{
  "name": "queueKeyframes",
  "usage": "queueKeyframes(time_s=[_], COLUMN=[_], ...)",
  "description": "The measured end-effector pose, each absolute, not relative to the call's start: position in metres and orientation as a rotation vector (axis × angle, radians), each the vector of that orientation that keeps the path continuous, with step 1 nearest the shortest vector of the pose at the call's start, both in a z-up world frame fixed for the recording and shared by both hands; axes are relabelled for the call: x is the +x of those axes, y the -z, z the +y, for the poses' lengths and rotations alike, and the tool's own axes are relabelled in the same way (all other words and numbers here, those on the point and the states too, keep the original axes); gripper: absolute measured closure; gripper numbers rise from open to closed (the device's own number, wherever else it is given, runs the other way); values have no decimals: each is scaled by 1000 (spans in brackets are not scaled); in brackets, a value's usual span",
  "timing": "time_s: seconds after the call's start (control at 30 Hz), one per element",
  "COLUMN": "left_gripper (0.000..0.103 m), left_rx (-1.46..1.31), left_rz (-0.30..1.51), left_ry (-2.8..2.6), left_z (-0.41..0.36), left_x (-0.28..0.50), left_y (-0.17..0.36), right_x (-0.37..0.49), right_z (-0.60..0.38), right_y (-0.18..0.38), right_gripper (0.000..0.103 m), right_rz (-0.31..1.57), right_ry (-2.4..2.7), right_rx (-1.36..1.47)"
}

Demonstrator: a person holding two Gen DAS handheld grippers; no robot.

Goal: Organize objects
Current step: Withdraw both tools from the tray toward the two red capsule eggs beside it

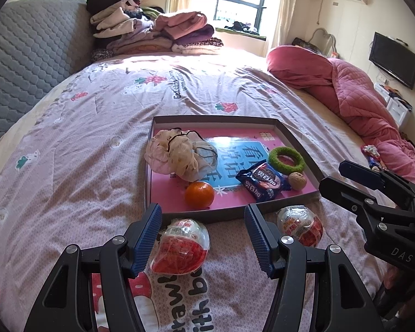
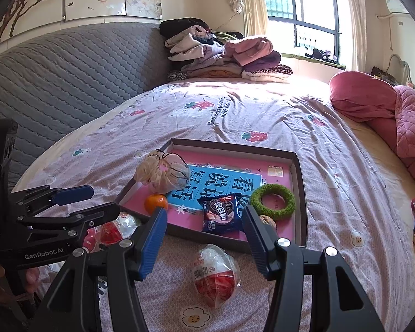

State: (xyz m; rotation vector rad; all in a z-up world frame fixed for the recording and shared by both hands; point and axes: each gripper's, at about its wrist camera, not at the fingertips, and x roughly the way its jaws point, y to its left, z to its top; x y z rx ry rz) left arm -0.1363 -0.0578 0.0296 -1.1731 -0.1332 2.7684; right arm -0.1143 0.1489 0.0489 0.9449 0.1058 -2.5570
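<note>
Our left gripper (image 1: pixel 203 236), black-armed with ribbed blue pads, hangs with its jaws spread over the strawberry-print lilac bedspread (image 1: pixel 83 144), pinching nothing; a clear-wrapped red-and-white plastic egg (image 1: pixel 181 246) lies between them, close to the left pad, though we cannot tell if it touches. A second wrapped egg (image 1: pixel 300 225) sits to the right, just outside the right finger. Just beyond both stands the shallow grey-walled cardboard tray with a pink floor (image 1: pixel 298 141), holding a crumpled beige cloth pouch (image 1: pixel 177 156), an orange mandarin (image 1: pixel 199 196), a blue biscuit packet (image 1: pixel 262 181), a fuzzy green ring (image 1: pixel 286 159) and a brown walnut (image 1: pixel 297 181). The right gripper (image 1: pixel 343 175) shows at the right edge. From the right wrist, our right gripper (image 2: pixel 204 233) is likewise spread and empty, with one wrapped egg (image 2: pixel 215 275) on the bedspread between its fingers, touching neither. The tray's near wall (image 2: pixel 207 240) lies just past it, and the left gripper (image 2: pixel 96 202) reaches in from the left above the other egg (image 2: pixel 116 229).
</note>
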Motion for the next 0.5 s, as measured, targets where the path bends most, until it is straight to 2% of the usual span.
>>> queueKeyframes(time_s=[0.5], left_gripper=[39], left_rx=[-1246], left_rz=[-135], left_ry=[-2738], left_z=[-61], left_x=[-124], left_y=[-11], right_x=[-107], right_z=[155], right_y=[-34], right_gripper=[47], right_rz=[108], right_ry=[2546], right_rx=[1006])
